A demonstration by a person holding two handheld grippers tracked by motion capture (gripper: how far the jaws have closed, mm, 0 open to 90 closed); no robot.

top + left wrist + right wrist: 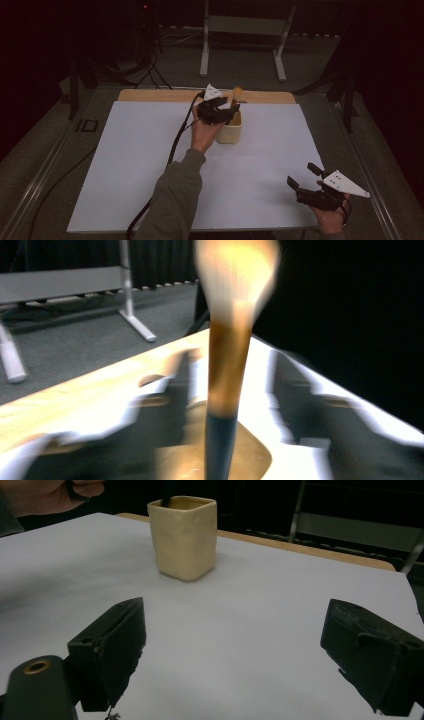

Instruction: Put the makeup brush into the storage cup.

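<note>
- Standing the makeup brush with black handle and tan bristles [227, 365] in the cream ceramic cup [230, 131]: left gripper [216, 111] jaws apart around it.
- Next, lift the left gripper clear; right gripper [306, 176] hangs wide apart.

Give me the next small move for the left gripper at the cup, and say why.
Probably lift the left gripper straight up and away. The brush stands handle-down in the cream cup, and the jaws stand apart on either side of it, apparently no longer pressing it.

High overhead view facing forward; 2 close tool views, all sharing the cup [230, 131].
</note>
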